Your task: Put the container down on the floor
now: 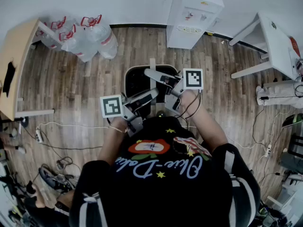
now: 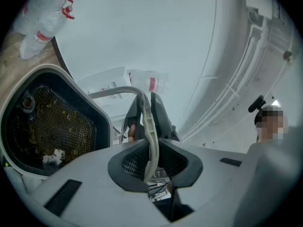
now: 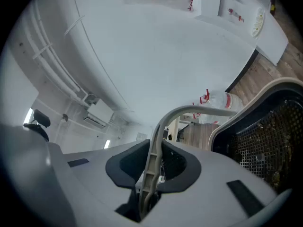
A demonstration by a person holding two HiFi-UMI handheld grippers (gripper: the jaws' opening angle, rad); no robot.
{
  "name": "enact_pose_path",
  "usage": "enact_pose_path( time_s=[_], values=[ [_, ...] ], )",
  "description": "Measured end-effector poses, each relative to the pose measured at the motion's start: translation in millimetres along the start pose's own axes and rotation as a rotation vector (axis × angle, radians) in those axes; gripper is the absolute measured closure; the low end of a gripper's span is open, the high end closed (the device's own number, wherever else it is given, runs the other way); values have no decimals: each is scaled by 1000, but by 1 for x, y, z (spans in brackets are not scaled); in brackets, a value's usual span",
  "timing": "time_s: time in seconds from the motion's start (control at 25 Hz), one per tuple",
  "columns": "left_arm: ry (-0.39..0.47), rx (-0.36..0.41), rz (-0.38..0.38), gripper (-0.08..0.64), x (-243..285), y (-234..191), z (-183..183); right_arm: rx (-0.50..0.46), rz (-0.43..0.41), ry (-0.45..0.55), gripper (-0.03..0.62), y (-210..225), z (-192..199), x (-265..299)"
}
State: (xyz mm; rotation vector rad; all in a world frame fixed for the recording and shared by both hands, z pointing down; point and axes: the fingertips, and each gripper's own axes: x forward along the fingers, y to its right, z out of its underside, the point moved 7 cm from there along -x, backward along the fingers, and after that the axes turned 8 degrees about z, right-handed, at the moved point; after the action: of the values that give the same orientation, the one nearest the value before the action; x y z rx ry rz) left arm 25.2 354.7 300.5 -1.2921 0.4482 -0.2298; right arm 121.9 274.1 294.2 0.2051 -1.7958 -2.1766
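The container (image 1: pixel 137 82) is a bin with a black inside and a beige rim, directly in front of the person over the wooden floor. Its thin beige handle (image 1: pixel 152 64) arches over it. My left gripper (image 1: pixel 150 95) is shut on the handle (image 2: pixel 150 126) from the near left, and the bin's mesh lining (image 2: pixel 52 126) shows litter at its left. My right gripper (image 1: pixel 152 74) is shut on the same handle (image 3: pixel 155 148) from the right, with the bin's rim (image 3: pixel 246 100) beside it. Whether the bin's base touches the floor is hidden.
Several large water bottles (image 1: pixel 87 37) lie on the floor at the back left. A white water dispenser (image 1: pixel 193 15) stands behind the bin. A wooden table (image 1: pixel 14 56) is at the left and a white table (image 1: pixel 274 41) at the right. Cables (image 1: pixel 57 126) trail across the floor.
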Motion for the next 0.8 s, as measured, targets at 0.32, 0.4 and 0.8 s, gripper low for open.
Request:
enact_pose_path(
  time_s=[0.32,0.4,0.8],
  values=[
    [7,-8,6,518,3,2,0,-6,-6,-2,534,0,-1,1],
    [8,-10,2,518,2,2,0,-12,-3,-5,534,1,-1,1],
    [-1,-5,-16,518,13,-1,10,-9,10,13,534,5,-1,-15]
  ],
)
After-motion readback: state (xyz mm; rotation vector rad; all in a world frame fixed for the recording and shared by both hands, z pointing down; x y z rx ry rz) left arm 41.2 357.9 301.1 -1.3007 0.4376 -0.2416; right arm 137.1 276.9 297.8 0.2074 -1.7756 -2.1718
